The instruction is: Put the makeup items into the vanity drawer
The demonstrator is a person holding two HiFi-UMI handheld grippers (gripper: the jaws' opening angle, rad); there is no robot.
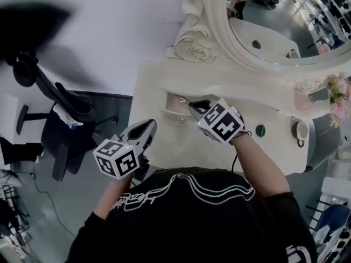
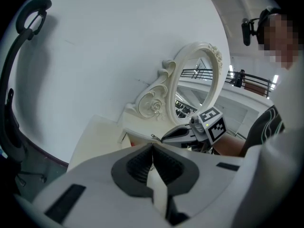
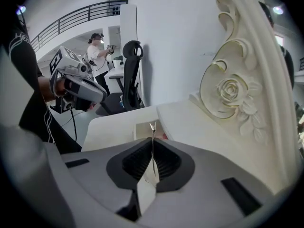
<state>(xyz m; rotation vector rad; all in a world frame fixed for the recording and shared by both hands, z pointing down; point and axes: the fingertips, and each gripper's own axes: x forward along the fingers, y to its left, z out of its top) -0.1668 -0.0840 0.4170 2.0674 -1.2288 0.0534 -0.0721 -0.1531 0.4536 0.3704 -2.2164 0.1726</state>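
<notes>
Jaws of the left gripper (image 2: 152,148) are pressed together with nothing between them. It hangs over the front corner of the vanity top (image 1: 164,152), on the person's side of the drawer (image 1: 174,107) and off to the drawer's left.

Closer to the drawer, the right gripper (image 3: 152,142) tilts down towards it with its jaws closed tight on a metal item (image 3: 152,128). The item is slim and silvery, hardly thicker than a wire, and only its narrow, pointed end sticks out past the fingertips (what kind of makeup tool it is cannot be made out). That end hangs just above the drawer's open mouth and is not resting on anything.

The drawer is pulled out from under the raised back shelf, so its pale inside is open to view. A red thing (image 3: 164,136) shows at the back of the drawer, partly under the shelf edge. It is too small to identify.

To the drawer's right on the vanity top lies a small round green pot (image 1: 260,130), and farther right a white cup (image 1: 301,130) with a dark rim. Beyond the cup are pink flowers (image 1: 338,95).

Behind the drawer rises the oval mirror (image 1: 274,37) in its cream frame, with a carved rose (image 1: 200,52) at the frame's foot.
</notes>
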